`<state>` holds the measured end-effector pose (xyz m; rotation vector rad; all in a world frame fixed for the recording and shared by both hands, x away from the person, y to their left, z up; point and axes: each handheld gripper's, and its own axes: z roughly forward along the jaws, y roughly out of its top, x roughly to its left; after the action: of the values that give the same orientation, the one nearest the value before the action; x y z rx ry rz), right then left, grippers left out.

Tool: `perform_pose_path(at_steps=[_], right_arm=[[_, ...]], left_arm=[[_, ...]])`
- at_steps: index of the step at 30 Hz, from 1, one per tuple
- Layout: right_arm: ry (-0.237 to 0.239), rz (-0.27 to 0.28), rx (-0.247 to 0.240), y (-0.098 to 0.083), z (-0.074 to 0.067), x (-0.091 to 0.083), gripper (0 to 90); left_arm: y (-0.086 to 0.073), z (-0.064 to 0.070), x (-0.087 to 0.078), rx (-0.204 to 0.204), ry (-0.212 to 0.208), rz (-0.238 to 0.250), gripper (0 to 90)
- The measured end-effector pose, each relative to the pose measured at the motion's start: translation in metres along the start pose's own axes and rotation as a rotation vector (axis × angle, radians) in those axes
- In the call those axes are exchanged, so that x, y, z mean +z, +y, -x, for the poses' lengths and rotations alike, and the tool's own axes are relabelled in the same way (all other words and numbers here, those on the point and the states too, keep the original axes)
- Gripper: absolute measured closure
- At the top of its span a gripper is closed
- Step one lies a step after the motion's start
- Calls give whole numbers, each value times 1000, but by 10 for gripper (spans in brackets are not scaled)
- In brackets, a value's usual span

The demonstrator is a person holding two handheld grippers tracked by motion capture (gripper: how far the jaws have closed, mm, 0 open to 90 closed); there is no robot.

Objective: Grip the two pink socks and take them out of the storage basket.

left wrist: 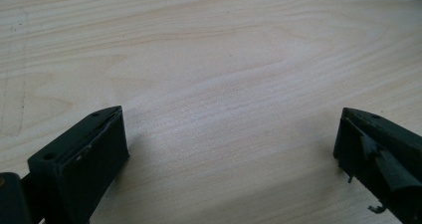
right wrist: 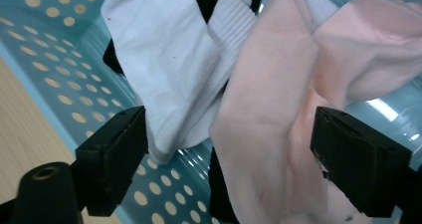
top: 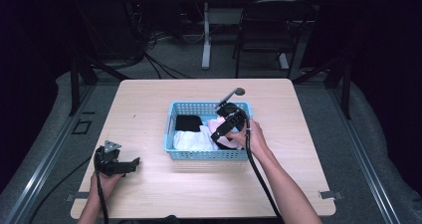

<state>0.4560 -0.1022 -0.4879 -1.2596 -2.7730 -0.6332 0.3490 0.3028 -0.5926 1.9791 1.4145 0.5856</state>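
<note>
Near the front left corner of the pale wooden table (top: pixel 149 184), the left gripper (top: pixel 130 165) rests in a hand, its black jaws wide apart with only bare wood between them. It is far from the socks.

A bit farther in, at the middle of the table, sits a light blue plastic basket (top: pixel 199 155) with small round holes in its walls. The right gripper (right wrist: pixel 229 149) is the near one: it dips into the basket's right side from above. Its jaws stand wide, with nothing pinched yet.

Right between those jaws lies a soft pink sock (right wrist: pixel 271 134). Its long side runs away from the gripper, up toward the far wall of the basket. Just to its left a white sock (right wrist: pixel 164 59) with a ribbed cuff crosses under it, touching it. Something black and cloth-like (top: pixel 188 122) lies at the far left of the basket. I think the pink sock gets picked next, if the jaws close straight across it.
</note>
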Motion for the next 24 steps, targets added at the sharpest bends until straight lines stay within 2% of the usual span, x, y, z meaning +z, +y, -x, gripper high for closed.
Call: perform_pose_path(at_steps=[2,4,6,7,8,9,11,12,15,19,20,21,24], right_arm=[[-9,-8,14,1,0,4,203],[-18,-22,19,3,2,8,210],[-31,-12,39,3,2,12,232],[-44,-35,28,4,4,13,255],[-49,-30,46,4,4,15,282],[-59,-53,39,5,6,17,296],[-64,-57,60,5,9,21,307],[-75,-69,53,6,10,22,309],[-73,-61,69,5,11,26,324],[-91,-74,75,5,11,28,445],[-101,-56,90,4,11,30,489],[-107,-78,81,5,12,29,520],[-113,-46,115,3,15,29,644]], left_arm=[[0,0,0,0,0,0,5],[0,0,0,-1,0,1,5],[0,0,0,0,0,0,5],[0,0,0,0,0,0,5],[0,0,0,0,0,0,5],[0,0,0,0,0,0,5],[0,0,0,0,0,0,5],[0,0,0,0,0,0,5],[0,0,0,0,0,0,5],[0,0,0,0,0,0,5],[0,0,0,0,-2,-3,5],[0,0,0,0,-2,-3,5],[0,0,0,1,-1,-3,5]])
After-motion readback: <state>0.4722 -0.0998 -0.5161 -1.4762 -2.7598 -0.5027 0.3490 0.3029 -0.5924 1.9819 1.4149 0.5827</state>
